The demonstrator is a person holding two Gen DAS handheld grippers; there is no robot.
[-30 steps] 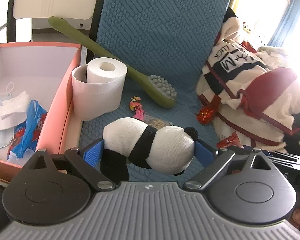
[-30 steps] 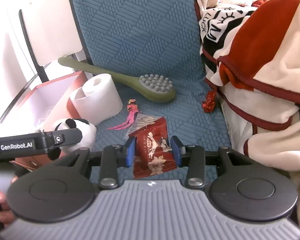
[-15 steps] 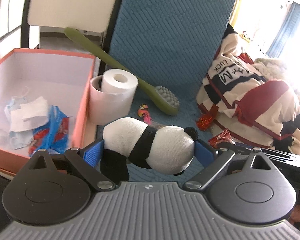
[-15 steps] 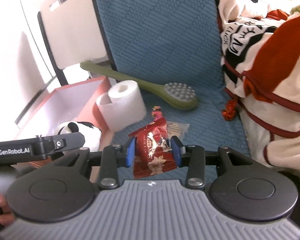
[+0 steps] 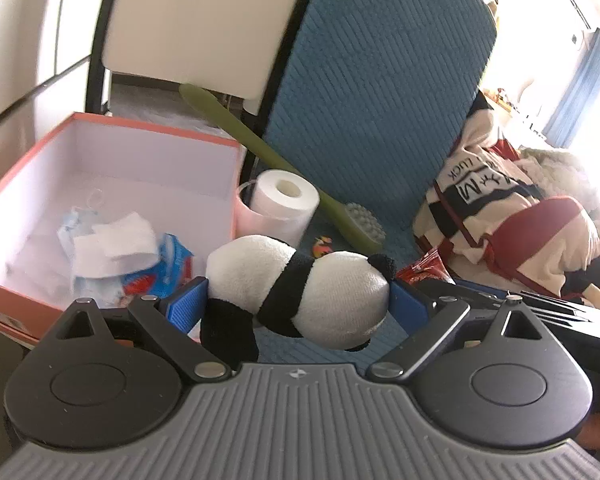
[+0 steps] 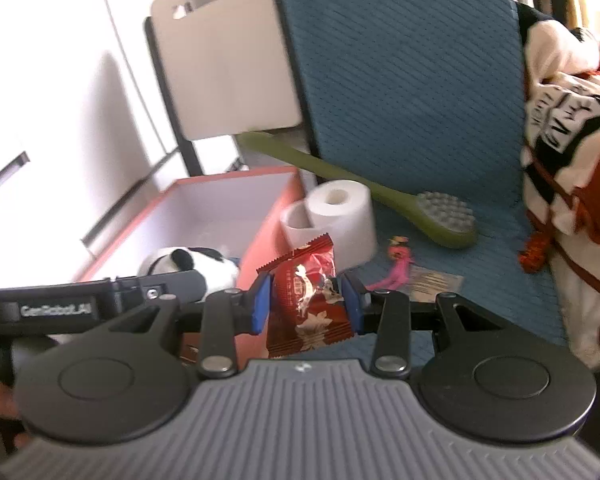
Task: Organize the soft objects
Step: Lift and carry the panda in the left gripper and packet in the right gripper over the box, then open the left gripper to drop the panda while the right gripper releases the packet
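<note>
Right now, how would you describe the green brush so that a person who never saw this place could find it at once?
Find the blue seat cushion, then the toilet paper roll standing beside the orange box. The green brush lies just behind that roll, its long handle running back past the box. It is the only long, olive-green thing there, with grey nubs on its oval head.

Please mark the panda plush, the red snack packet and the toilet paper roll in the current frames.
panda plush (image 5: pixel 332 288): left wrist view, on its white body between the blue pads.
red snack packet (image 6: pixel 308 300): right wrist view, on the printed front of the wrapper.
toilet paper roll (image 6: pixel 340 210): right wrist view, on its white side wall.
</note>
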